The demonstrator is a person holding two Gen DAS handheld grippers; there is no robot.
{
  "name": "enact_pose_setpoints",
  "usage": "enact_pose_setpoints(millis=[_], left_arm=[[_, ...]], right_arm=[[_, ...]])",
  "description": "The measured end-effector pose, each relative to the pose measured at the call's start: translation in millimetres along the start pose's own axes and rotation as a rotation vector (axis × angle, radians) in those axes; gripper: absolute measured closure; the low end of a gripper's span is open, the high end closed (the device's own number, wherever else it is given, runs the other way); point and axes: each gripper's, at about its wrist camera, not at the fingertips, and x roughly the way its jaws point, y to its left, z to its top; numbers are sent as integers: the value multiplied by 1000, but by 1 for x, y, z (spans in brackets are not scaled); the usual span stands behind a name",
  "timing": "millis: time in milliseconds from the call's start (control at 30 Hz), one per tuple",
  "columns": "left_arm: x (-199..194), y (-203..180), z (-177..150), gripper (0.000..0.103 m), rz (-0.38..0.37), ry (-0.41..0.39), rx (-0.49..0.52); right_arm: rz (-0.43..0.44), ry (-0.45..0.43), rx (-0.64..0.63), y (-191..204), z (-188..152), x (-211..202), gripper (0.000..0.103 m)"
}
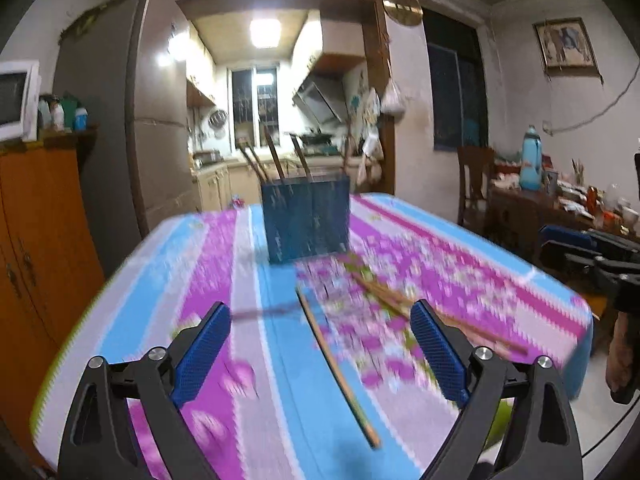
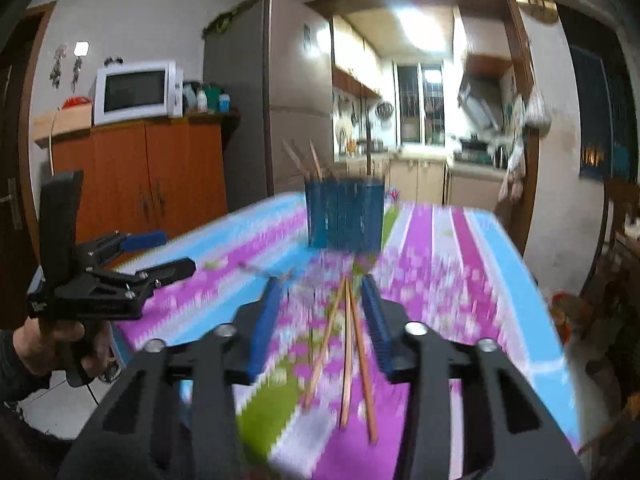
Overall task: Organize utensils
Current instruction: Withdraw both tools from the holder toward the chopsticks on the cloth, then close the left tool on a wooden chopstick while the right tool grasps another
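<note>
A blue utensil holder (image 1: 306, 220) stands on the striped tablecloth (image 1: 224, 264) with several chopsticks upright in it. One loose chopstick (image 1: 336, 372) lies on the cloth between the fingers of my left gripper (image 1: 320, 336), which is open and empty above it. More chopsticks (image 1: 384, 292) lie to its right. In the right wrist view, the holder (image 2: 346, 216) stands ahead, and three chopsticks (image 2: 352, 360) lie on the cloth between the fingers of my right gripper (image 2: 324, 308), which is open and empty. The left gripper (image 2: 136, 256) shows at left, hand-held.
An orange cabinet (image 2: 152, 176) with a microwave (image 2: 136, 92) stands left of the table, beside a fridge (image 2: 264, 92). A kitchen doorway (image 1: 280, 120) lies beyond. A cluttered side table (image 1: 560, 200) and chair stand at right. The right gripper's body (image 1: 592, 256) shows at the right edge.
</note>
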Motion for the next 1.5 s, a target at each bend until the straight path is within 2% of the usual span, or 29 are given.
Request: enact_pose_setpoints(millis=[133, 233, 467, 667, 867, 933, 1300, 1400, 1500], left_arm=[[9, -7, -33, 25, -21, 51, 7], [13, -11, -48, 27, -24, 65, 5], [16, -13, -69, 37, -27, 70, -14], [14, -20, -75, 39, -50, 61, -12], [21, -32, -81, 48, -73, 77, 6], [23, -32, -82, 50, -72, 81, 3], [26, -33, -83, 53, -52, 77, 3], [26, -33, -84, 58, -45, 72, 6], [25, -31, -86, 69, -27, 62, 4]], right_arm=[[-13, 64, 24, -4, -36, 10, 82], [-26, 93, 8, -3, -51, 17, 87], [-33, 137, 1, -9, -73, 27, 90], [-31, 153, 1, -13, -80, 31, 90], [-24, 160, 3, -15, -84, 34, 91], [-18, 162, 2, -13, -83, 35, 97], [-5, 159, 13, -8, -83, 35, 97], [-7, 160, 13, -8, -83, 35, 97], [-8, 159, 15, -7, -83, 35, 97]])
